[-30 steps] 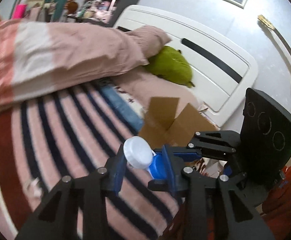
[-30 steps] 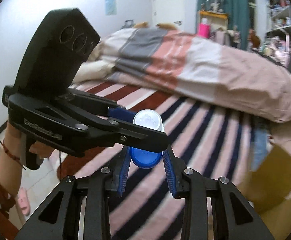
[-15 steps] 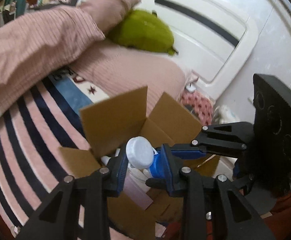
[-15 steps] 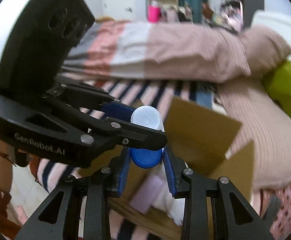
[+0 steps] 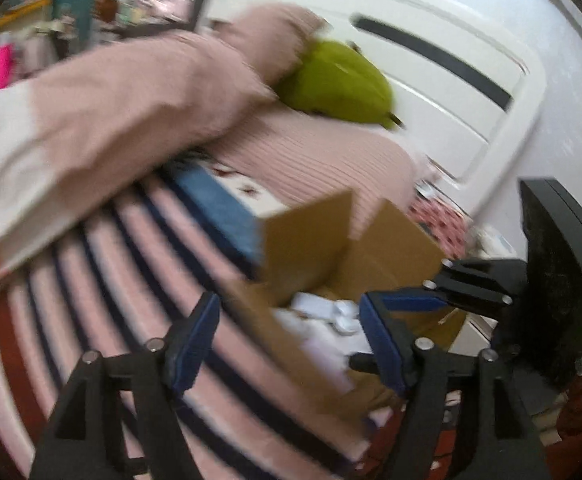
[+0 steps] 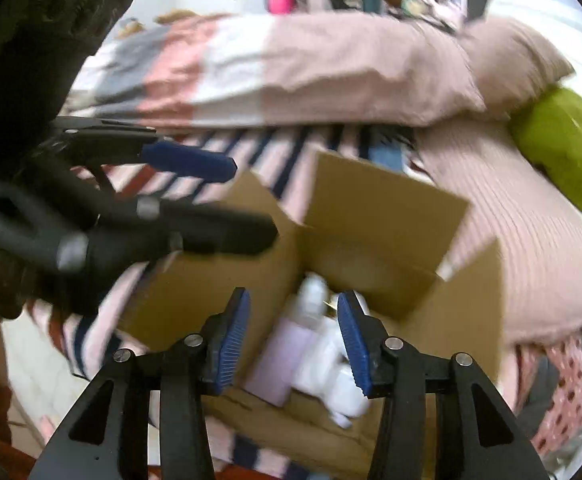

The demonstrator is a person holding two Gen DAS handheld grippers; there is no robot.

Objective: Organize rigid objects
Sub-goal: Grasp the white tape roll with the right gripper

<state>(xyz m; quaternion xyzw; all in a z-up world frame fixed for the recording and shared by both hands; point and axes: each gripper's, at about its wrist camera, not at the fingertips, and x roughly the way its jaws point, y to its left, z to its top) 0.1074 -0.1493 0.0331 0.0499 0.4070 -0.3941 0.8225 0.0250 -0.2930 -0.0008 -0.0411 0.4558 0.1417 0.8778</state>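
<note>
An open cardboard box (image 6: 387,216) sits on the striped bed near its edge; it also shows in the left wrist view (image 5: 307,236). Inside lie white bottles (image 6: 331,364) and a lilac container (image 6: 279,360); white items show in the left wrist view (image 5: 331,312). My right gripper (image 6: 293,332) is open and empty just above the box opening. My left gripper (image 5: 287,340) is open and empty over the box's near side. The blue and white bottle I held is not clearly seen; the frames are blurred.
A pink and white duvet (image 5: 91,112) lies across the striped sheet (image 5: 91,280). A green plush (image 5: 339,84) rests by the white headboard (image 5: 451,64). The bed edge and the floor are just beyond the box (image 6: 563,380).
Both grippers were shut together on a blue and white bottle over the box. Both have opened and drawn apart, and the bottle is gone from between them.
</note>
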